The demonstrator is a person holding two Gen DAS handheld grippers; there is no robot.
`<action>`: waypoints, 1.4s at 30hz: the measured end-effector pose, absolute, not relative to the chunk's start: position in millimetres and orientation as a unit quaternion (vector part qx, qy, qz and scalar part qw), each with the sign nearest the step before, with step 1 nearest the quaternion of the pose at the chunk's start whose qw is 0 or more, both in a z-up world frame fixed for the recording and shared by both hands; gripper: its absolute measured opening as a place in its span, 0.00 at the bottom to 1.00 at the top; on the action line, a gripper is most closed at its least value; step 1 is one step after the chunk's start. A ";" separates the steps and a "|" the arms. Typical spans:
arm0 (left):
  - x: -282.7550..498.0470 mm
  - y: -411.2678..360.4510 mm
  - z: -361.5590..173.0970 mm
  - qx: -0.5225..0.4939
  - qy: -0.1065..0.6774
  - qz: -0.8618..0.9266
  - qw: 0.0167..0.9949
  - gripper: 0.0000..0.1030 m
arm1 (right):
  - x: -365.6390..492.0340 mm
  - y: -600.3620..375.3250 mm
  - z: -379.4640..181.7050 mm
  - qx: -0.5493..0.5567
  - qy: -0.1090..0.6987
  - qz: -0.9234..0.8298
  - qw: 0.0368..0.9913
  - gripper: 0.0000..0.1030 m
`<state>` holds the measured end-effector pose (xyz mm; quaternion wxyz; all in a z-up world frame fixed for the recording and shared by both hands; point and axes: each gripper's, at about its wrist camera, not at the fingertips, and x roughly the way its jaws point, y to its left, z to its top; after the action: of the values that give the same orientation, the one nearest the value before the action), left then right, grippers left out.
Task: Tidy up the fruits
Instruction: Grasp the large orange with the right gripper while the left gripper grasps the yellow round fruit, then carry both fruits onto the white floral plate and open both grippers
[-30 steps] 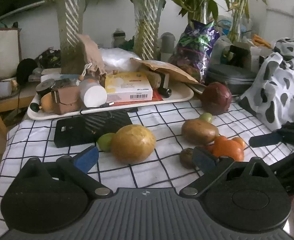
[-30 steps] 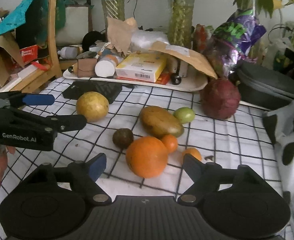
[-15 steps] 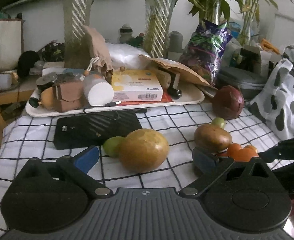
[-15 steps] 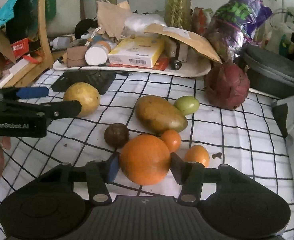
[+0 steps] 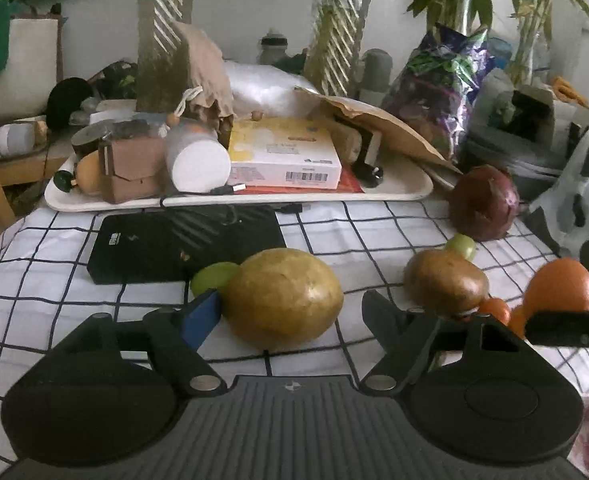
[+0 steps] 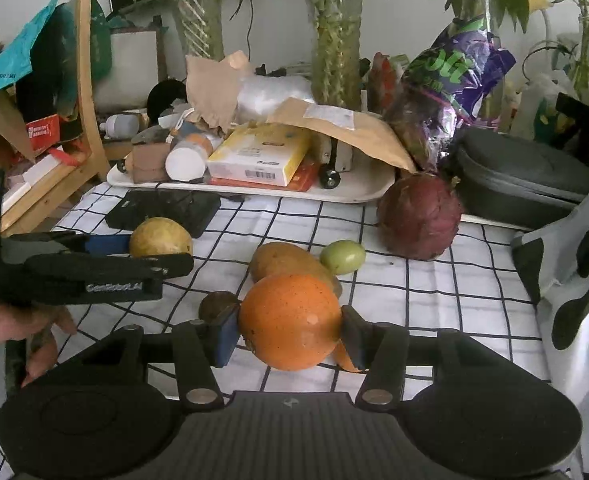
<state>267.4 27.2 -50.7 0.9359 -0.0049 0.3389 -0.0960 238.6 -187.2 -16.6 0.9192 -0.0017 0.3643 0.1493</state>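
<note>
The right hand-held gripper (image 6: 290, 338) was clamped on the orange (image 6: 290, 322), near the mango (image 6: 290, 264). The left hand-held gripper (image 5: 290, 312) stood apart around the yellow fruit (image 5: 282, 298) on the checked desk (image 5: 374, 236).

Cluttered desk against a pale wall

A white grid cloth (image 5: 374, 240) covers the desk; behind it a pale wall (image 5: 254, 8), tall plants (image 6: 330, 40), and a wooden chair (image 6: 88, 120) at left, all in soft, dim daylight.
</note>
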 end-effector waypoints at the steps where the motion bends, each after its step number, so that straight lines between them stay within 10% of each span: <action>1: 269.3 26.2 -50.8 -0.006 0.338 -0.092 0.936 0.75 | 238.2 -188.0 -17.0 -0.002 0.365 0.148 0.919 0.53; 42: 141.6 -19.4 -18.3 0.074 0.300 -0.226 0.924 0.61 | 170.3 -223.4 5.5 0.038 0.368 0.119 0.921 0.53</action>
<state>141.6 -19.4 -18.3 0.9240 0.0744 0.2996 -0.2257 170.3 -223.4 5.5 0.9213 0.0383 0.3680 0.1192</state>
